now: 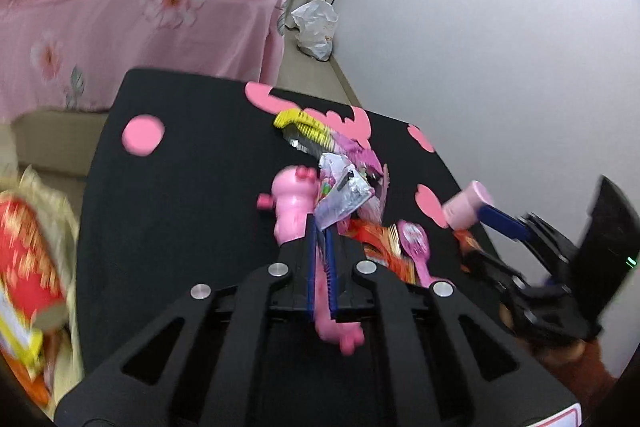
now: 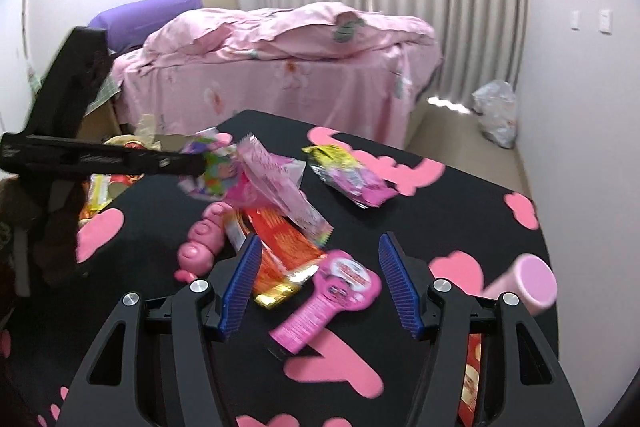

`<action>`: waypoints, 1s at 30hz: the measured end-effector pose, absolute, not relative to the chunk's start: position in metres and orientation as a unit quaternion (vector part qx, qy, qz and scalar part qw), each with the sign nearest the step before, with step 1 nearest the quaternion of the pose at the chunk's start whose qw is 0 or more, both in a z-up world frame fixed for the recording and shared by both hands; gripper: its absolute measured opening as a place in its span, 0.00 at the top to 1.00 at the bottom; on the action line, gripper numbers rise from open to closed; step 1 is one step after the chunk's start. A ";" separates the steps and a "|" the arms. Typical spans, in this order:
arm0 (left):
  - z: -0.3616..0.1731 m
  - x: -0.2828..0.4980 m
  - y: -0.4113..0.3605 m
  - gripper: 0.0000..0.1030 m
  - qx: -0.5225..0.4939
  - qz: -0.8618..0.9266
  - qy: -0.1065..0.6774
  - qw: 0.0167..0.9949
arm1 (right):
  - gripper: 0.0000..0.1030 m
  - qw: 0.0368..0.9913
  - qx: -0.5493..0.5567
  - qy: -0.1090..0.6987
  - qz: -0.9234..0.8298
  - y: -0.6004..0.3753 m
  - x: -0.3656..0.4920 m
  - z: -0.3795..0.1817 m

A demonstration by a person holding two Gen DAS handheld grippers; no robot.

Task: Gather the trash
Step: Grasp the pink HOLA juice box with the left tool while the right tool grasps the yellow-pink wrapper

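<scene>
Black heart-print table point(image 2: 460, 211), pink toy point(image 2: 204, 247) beside strewn wrappers point(image 2: 280, 231)

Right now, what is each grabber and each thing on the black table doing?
Left gripper: shut on a silver-lined wrapper, lifted above the table.
Right gripper: open, above the pink toy mirror.
Pink toy mirror: lying flat, not held.
Red snack wrapper: lying flat, partly under other wrappers.
Yellow and pink packet: lying alone, crumpled.
Pink pig toy: lying on its side.
Pink cylinder: tipped over at the table's edge.
</scene>
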State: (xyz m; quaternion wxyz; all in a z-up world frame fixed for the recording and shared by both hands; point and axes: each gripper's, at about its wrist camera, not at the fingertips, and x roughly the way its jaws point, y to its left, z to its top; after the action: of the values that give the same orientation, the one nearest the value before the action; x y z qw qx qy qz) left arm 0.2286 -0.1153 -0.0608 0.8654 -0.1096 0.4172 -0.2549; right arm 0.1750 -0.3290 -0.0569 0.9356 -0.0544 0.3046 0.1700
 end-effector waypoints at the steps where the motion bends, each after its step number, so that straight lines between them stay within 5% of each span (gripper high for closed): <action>1: -0.060 0.222 -0.110 0.96 -0.113 -0.254 0.420 0.864 | 0.44 0.935 -0.058 0.304 0.171 -0.326 0.176 -0.057; 13: -0.082 0.152 -0.057 0.96 -0.124 -0.248 0.449 0.849 | 0.44 0.935 -0.070 0.311 0.156 -0.304 0.225 -0.046; 18: -0.077 0.146 -0.046 0.64 -0.121 -0.252 0.429 0.859 | 0.44 0.925 -0.083 0.337 0.156 -0.307 0.296 -0.055; 30: -0.069 0.149 -0.037 0.49 -0.078 -0.239 0.394 0.884 | 0.44 0.868 0.003 0.467 0.172 -0.324 0.380 -0.116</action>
State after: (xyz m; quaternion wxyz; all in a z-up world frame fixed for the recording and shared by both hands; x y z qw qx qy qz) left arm 0.1489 -0.0371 -0.0689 0.8842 -0.0779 0.3936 -0.2392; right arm 0.3800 -0.3242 -0.1156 0.8676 0.0026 0.4666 0.1719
